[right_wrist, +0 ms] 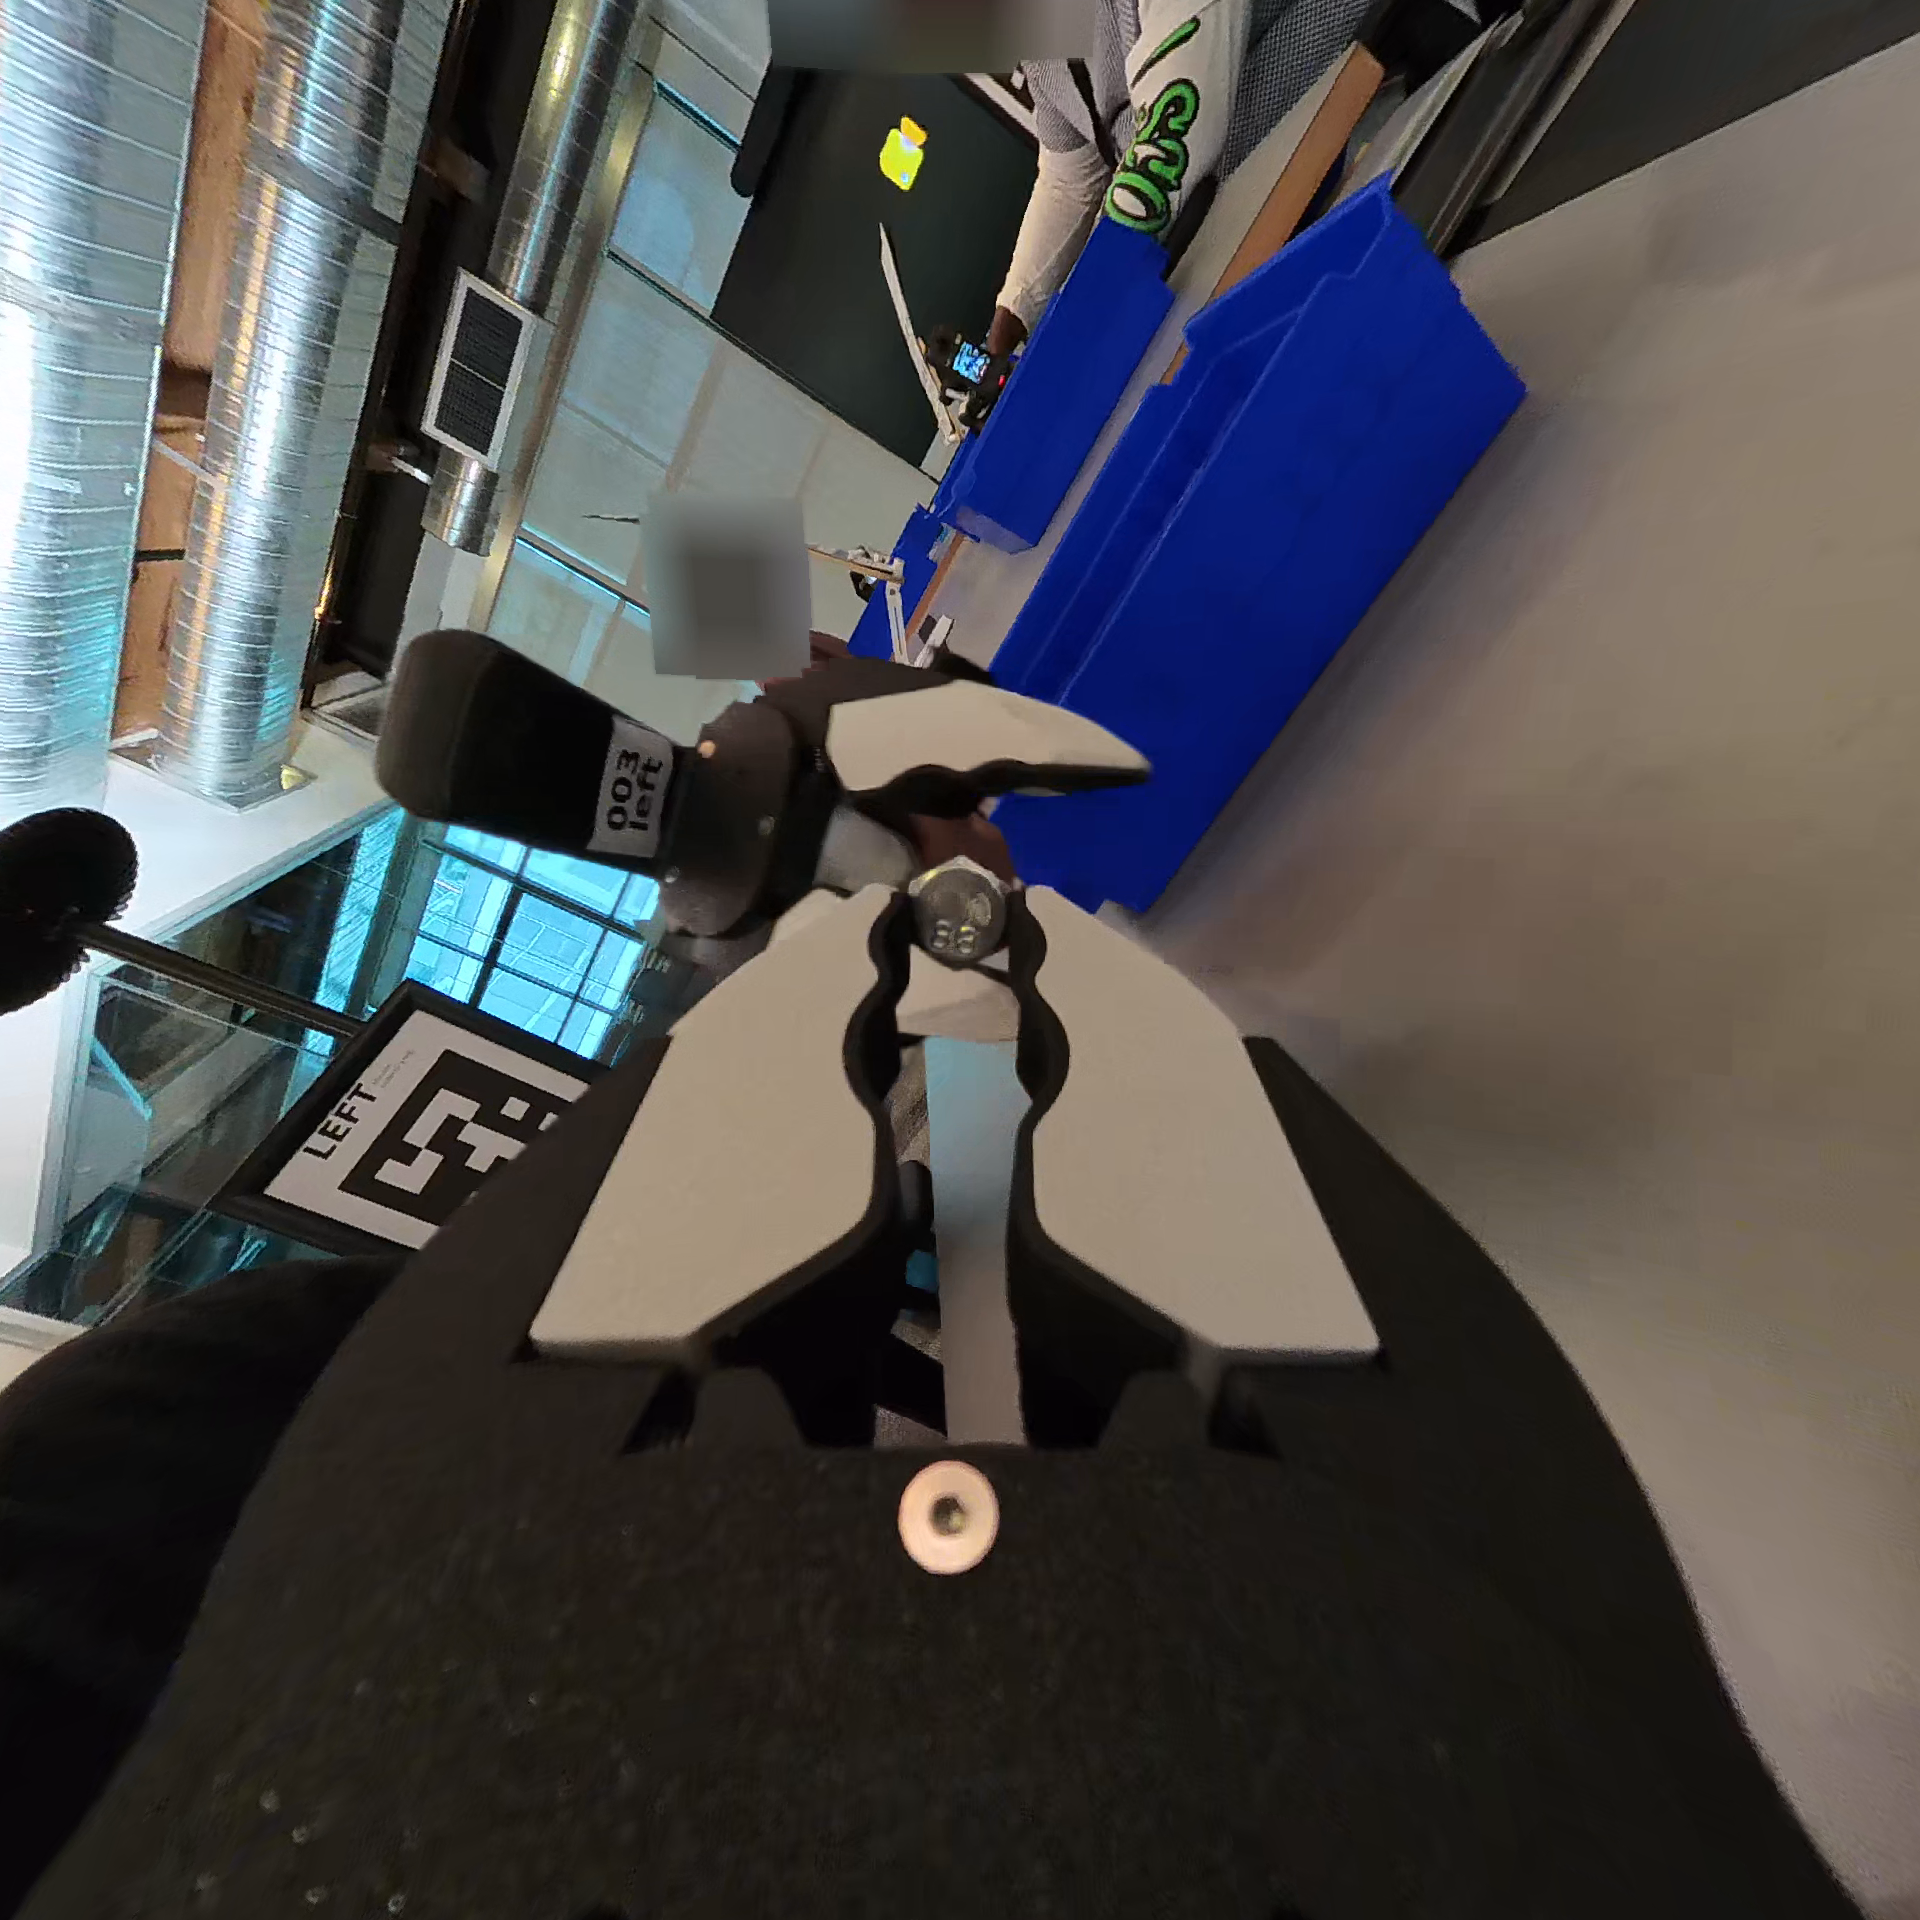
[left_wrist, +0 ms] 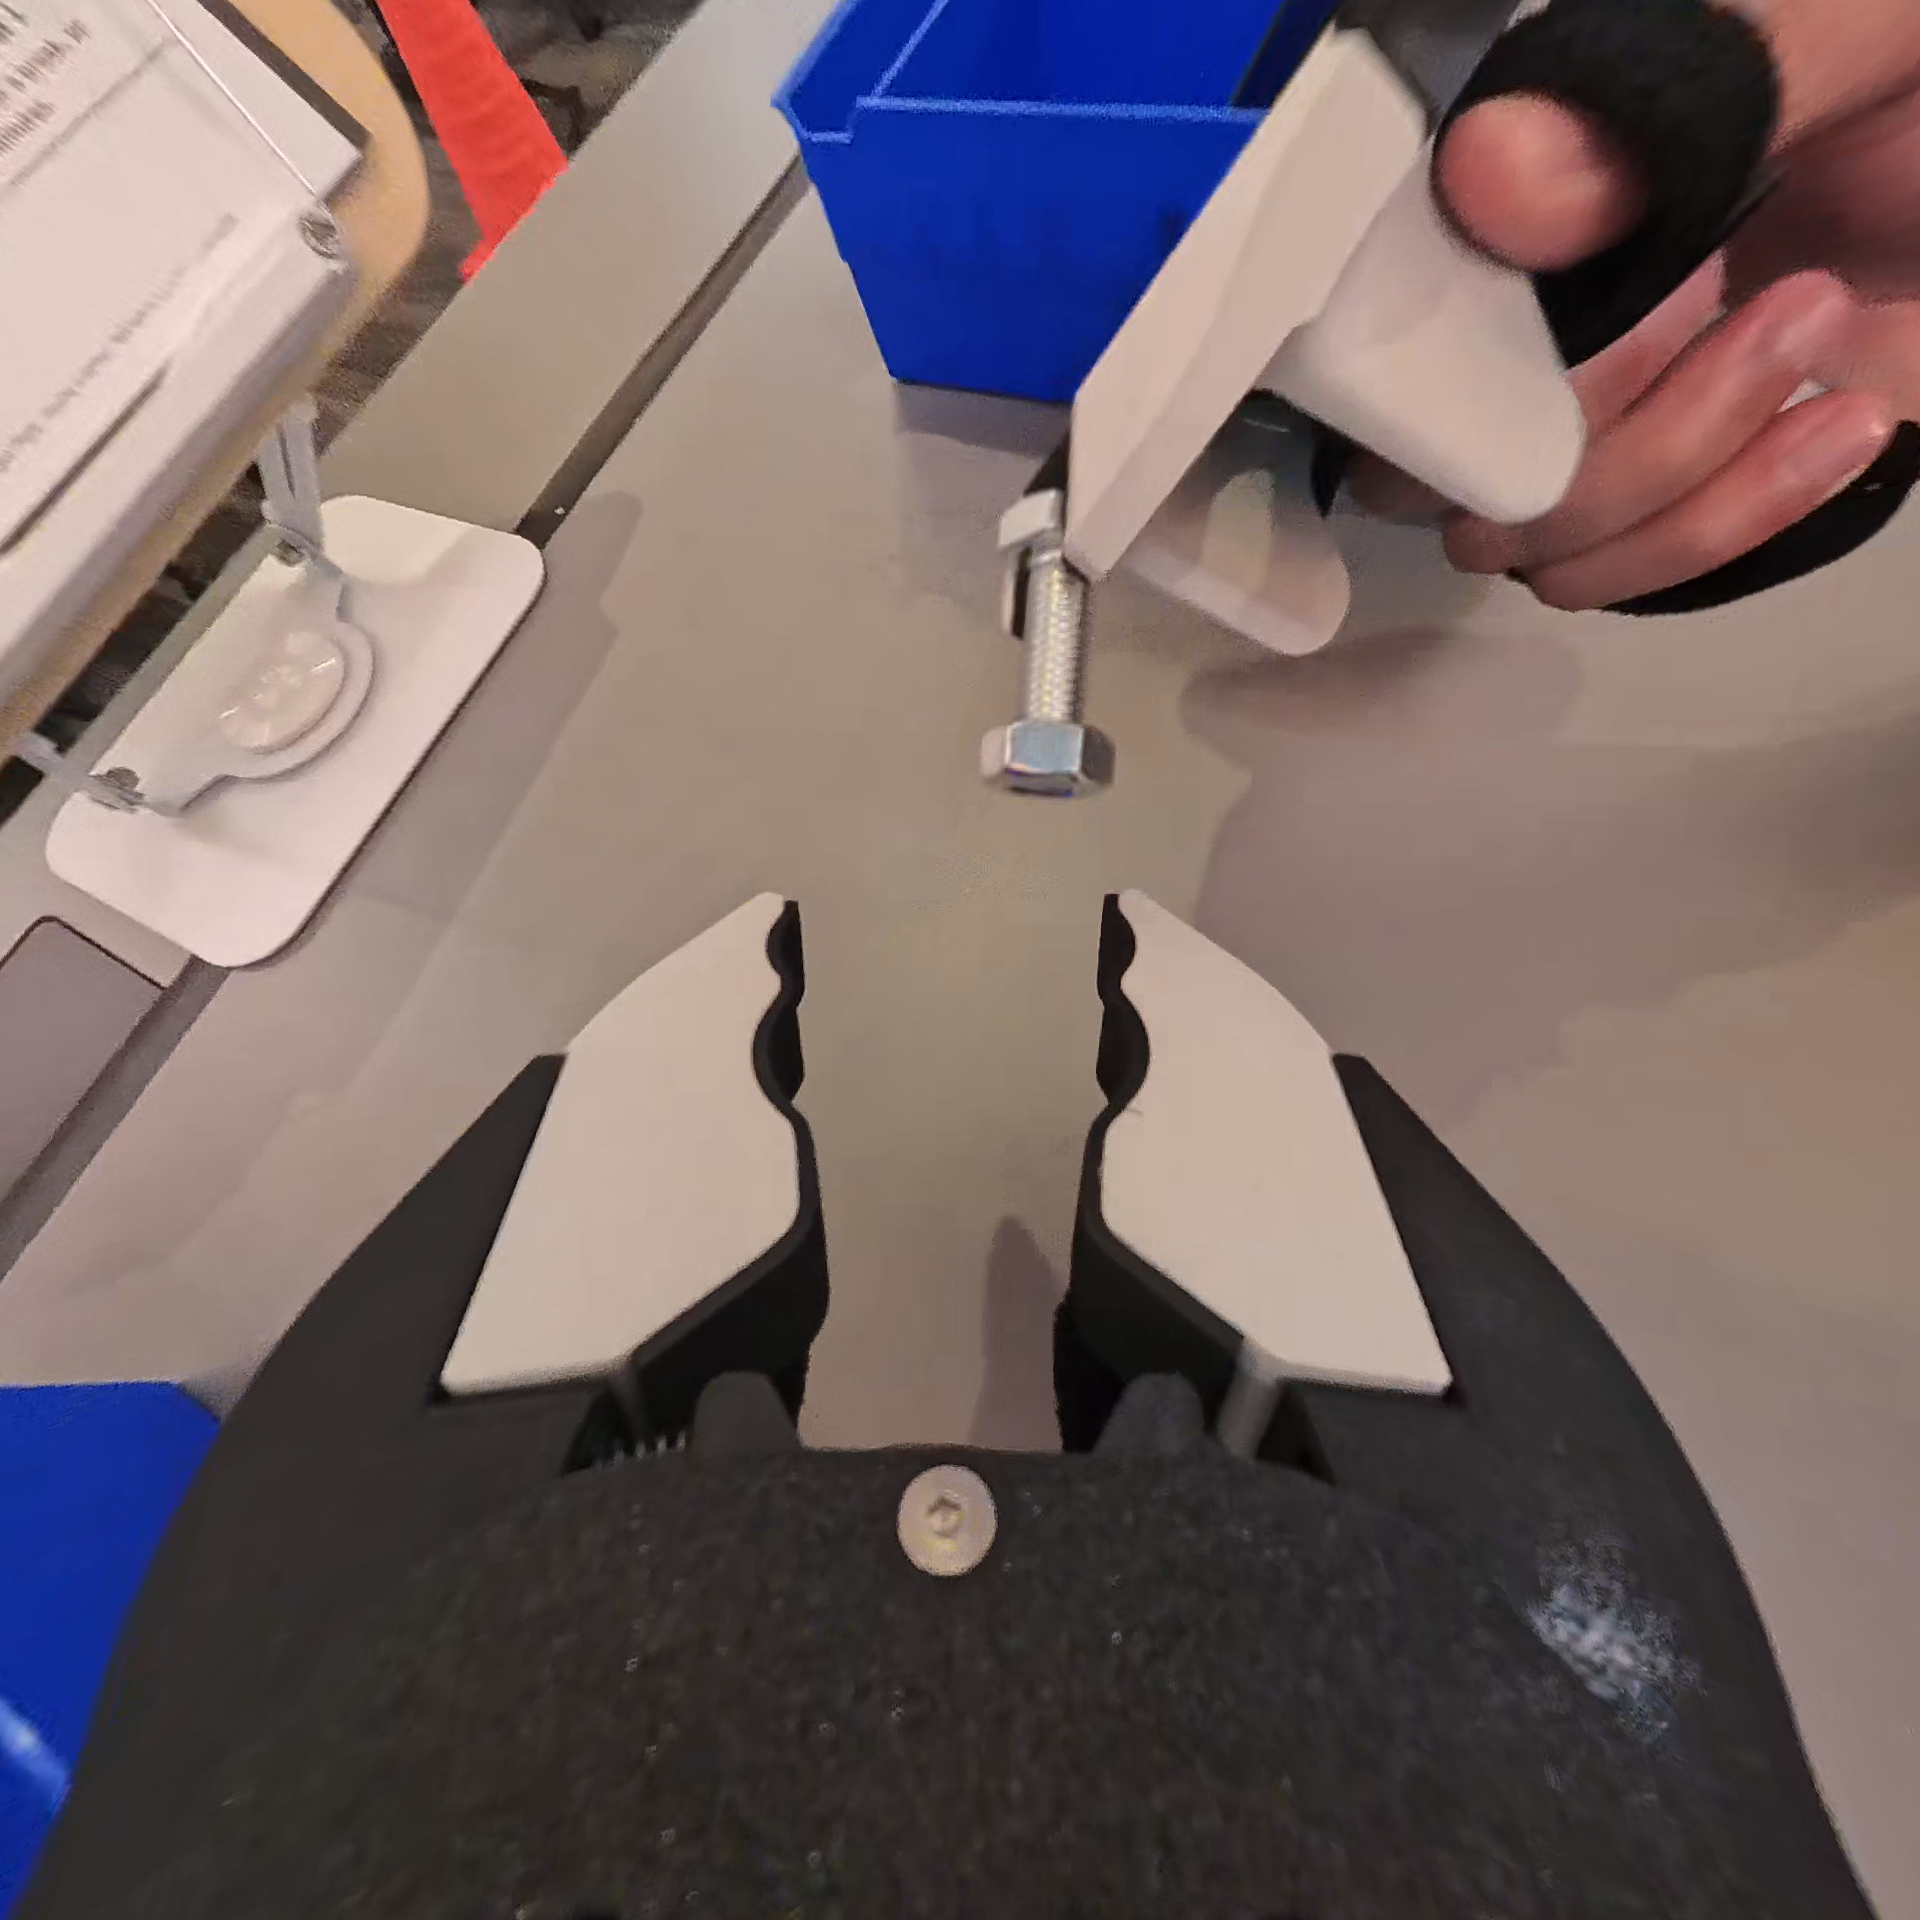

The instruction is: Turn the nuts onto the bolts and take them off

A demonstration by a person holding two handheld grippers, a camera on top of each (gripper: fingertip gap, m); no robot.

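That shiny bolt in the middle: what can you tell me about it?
The bolt looks like bright silvery metal, with a threaded shank and a hexagonal head. It hangs in the air above the grey table, head toward the left wrist camera. The right gripper has its jaws shut on it; in its own view only the stamped head shows. A nut sits at the far end. The open left gripper is not touching it.

The right tongs (right_wrist: 956, 935) pinch the hex head of a bolt (right_wrist: 957, 914) between their tips. Beyond, the left tongs (right_wrist: 997, 753) hover near a blue bin (right_wrist: 1278, 582) on the grey table (right_wrist: 1610, 935).
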